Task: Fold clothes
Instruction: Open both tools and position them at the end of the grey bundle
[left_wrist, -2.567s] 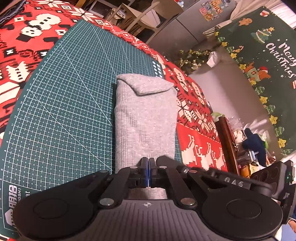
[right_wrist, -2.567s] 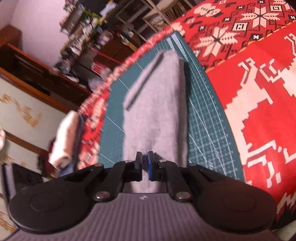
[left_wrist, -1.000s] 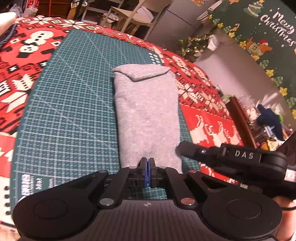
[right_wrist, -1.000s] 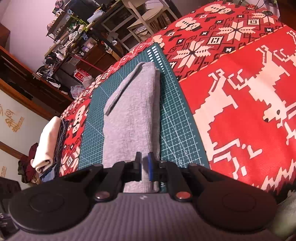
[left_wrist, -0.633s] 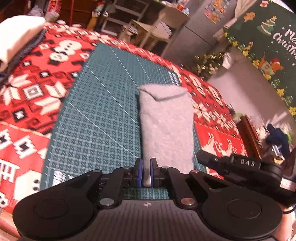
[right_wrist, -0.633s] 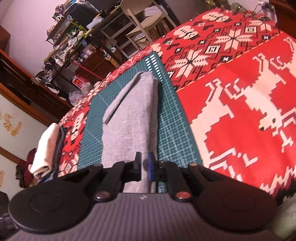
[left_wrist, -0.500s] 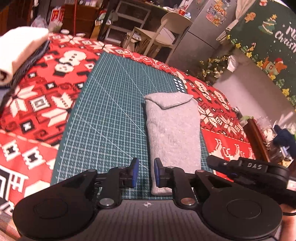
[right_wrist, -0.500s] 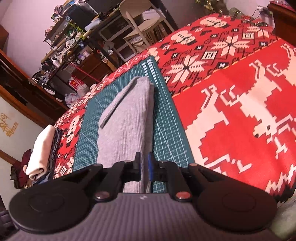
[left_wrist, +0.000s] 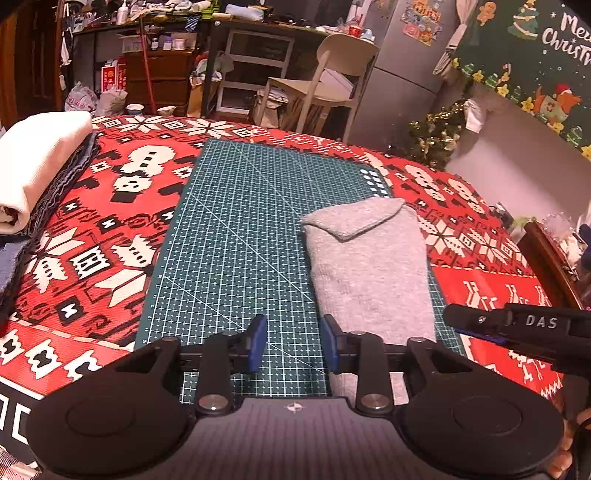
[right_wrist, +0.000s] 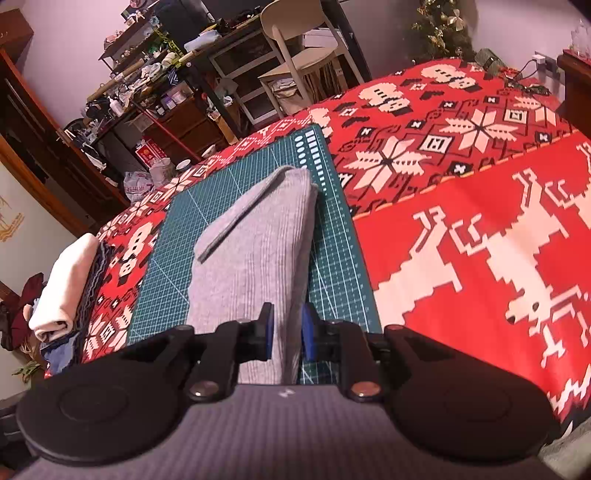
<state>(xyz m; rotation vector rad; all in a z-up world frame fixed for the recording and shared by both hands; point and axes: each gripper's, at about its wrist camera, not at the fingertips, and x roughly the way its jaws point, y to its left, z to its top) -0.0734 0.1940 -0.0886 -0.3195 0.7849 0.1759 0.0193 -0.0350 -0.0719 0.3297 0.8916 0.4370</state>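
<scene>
The folded grey garment (left_wrist: 369, 269) lay along the right side of the green cutting mat (left_wrist: 236, 236) on the red patterned tablecloth (left_wrist: 110, 229). The left gripper (left_wrist: 293, 343) stood empty with jaws parted beside it; the right gripper (right_wrist: 287, 332) gaped around its near end.

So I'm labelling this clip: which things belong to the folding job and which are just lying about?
Job:
grey garment
green cutting mat
left gripper, open
right gripper, open

Lying about:
white folded cloth
chair
Christmas banner
</scene>
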